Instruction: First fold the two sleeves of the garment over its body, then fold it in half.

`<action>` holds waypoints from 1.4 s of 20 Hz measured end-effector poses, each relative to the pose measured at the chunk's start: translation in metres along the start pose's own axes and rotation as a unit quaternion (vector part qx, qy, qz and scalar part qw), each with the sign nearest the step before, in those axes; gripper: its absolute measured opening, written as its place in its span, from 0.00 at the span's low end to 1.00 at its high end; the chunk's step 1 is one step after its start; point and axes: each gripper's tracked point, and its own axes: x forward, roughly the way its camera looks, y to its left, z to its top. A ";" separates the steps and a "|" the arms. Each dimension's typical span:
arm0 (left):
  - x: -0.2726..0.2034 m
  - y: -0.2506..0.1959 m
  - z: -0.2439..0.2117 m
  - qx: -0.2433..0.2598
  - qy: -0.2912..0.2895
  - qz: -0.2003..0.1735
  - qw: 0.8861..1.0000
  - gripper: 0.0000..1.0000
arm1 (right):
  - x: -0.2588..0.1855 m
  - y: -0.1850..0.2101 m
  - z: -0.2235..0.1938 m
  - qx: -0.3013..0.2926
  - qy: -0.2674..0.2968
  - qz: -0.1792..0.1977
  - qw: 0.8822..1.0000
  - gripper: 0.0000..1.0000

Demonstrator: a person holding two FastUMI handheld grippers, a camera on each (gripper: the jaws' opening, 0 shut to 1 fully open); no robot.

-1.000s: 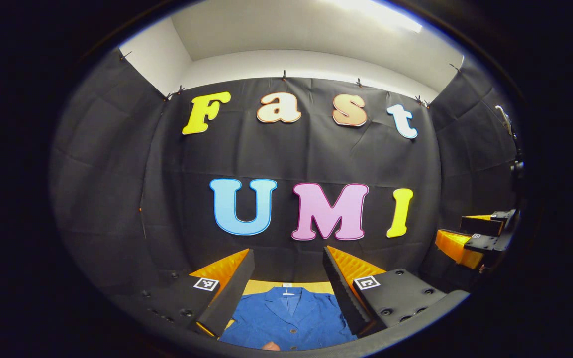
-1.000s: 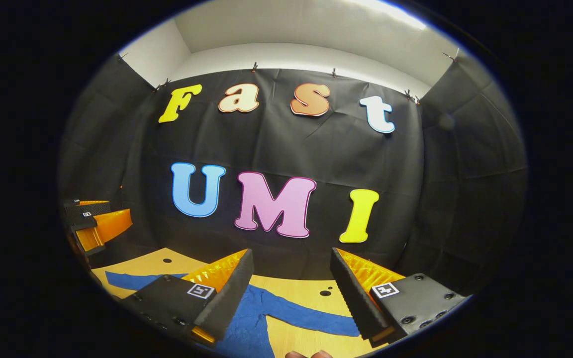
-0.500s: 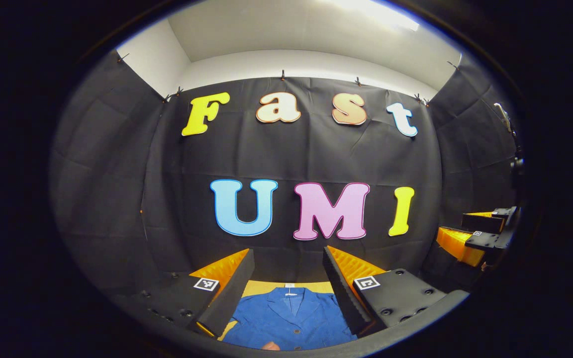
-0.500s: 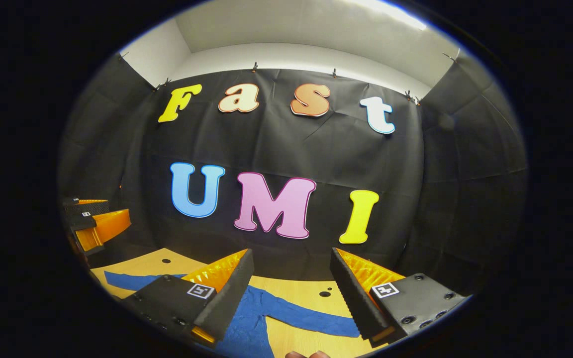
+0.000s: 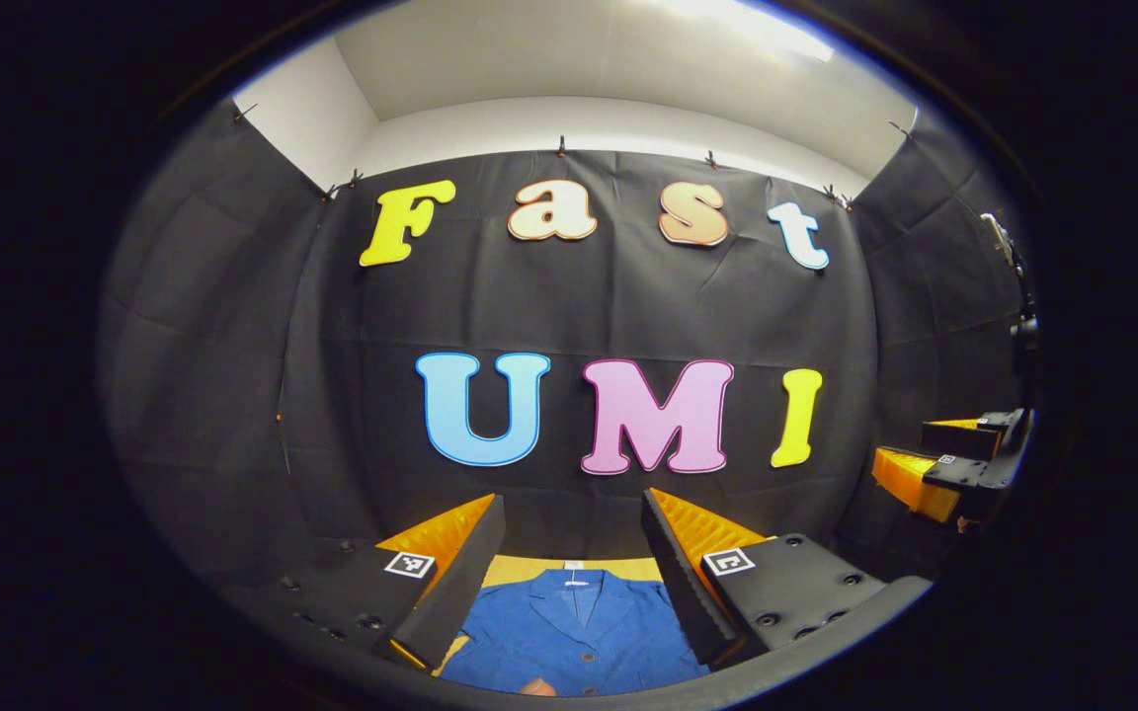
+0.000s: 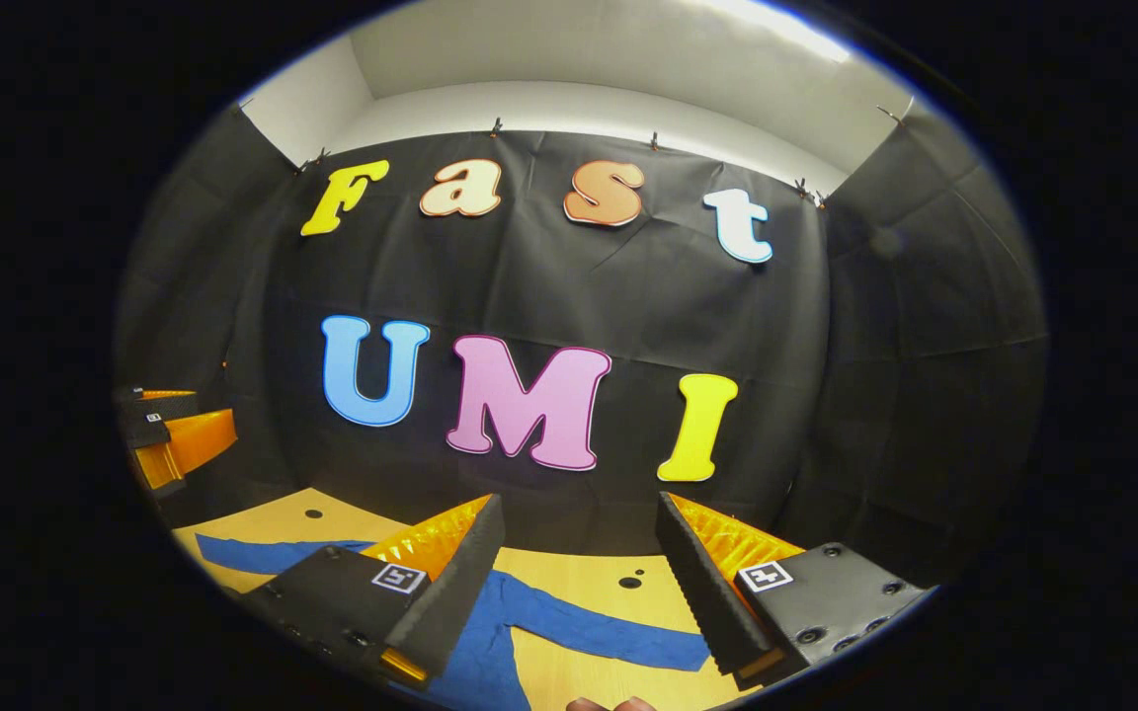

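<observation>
A blue buttoned garment (image 5: pixel 574 637) lies flat on the wooden table (image 5: pixel 529 570), collar toward the far wall. My left gripper (image 5: pixel 572 528) hangs above its chest, open, with nothing between the fingers. In the right gripper view, one blue sleeve (image 6: pixel 599 622) stretches out to the right across the table (image 6: pixel 579 573), and the other sleeve (image 6: pixel 253 555) runs off to the left. My right gripper (image 6: pixel 579 528) is open above the spread sleeve and holds nothing. The left gripper (image 6: pixel 169 439) also appears at the left edge of the right gripper view, and the right gripper (image 5: pixel 944 464) at the right edge of the left gripper view.
Black cloth walls close the booth behind and on both sides. Small dark holes (image 6: pixel 631 581) dot the tabletop near the far wall. A fingertip (image 6: pixel 609 703) peeks in at the bottom edge of the right gripper view.
The right gripper has shifted slightly right and its view tipped a little, so the sleeve and wall slid left. The left gripper is nearly still. Both stay open.
</observation>
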 end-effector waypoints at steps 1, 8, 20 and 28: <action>0.001 0.000 0.000 0.001 0.000 0.000 1.000 0.80 | 0.000 -0.002 -0.001 0.000 0.001 -0.002 1.000 0.98; 0.006 -0.006 -0.003 0.003 0.004 -0.005 1.000 0.80 | 0.003 -0.010 -0.006 -0.003 0.004 -0.010 1.000 0.98; 0.011 -0.016 -0.010 0.008 0.015 -0.011 1.000 0.82 | 0.029 -0.066 -0.042 -0.028 0.017 -0.029 0.999 0.99; 0.013 -0.015 -0.029 0.011 0.038 -0.001 0.999 0.81 | 0.071 -0.134 -0.140 0.043 0.137 -0.057 0.988 0.99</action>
